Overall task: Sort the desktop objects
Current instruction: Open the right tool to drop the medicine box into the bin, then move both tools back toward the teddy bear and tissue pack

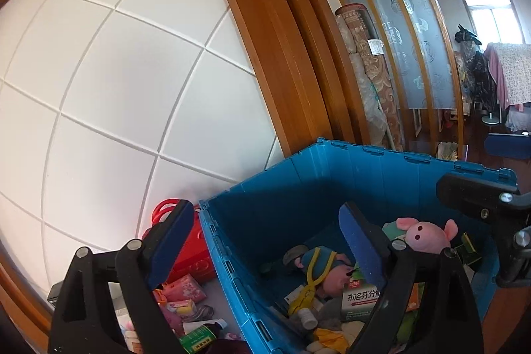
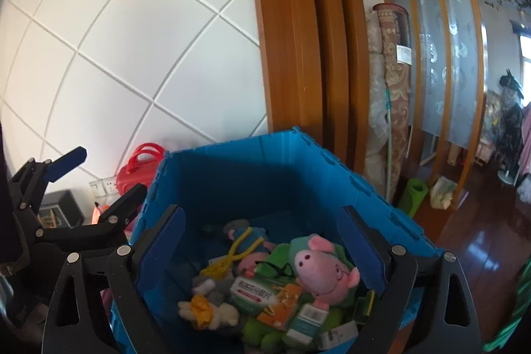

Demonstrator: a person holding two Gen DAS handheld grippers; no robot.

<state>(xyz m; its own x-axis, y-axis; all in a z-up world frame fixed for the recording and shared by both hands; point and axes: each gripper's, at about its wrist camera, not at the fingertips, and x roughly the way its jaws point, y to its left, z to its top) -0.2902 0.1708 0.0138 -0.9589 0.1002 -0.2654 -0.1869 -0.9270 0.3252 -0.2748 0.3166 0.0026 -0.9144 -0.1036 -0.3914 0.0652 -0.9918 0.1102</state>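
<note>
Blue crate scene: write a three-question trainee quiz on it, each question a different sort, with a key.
1. True or false: the right gripper holds the pink pig.
2. Multiple choice: the red case is
A. inside the crate
B. outside the crate, by the white wall
C. between the left gripper's fingers
3. Fill the gap: the yellow slingshot lies in the crate on a ____ plush toy.

Key:
1. False. Both grippers are open and empty, and the pig lies in the crate.
2. B
3. blue
</note>
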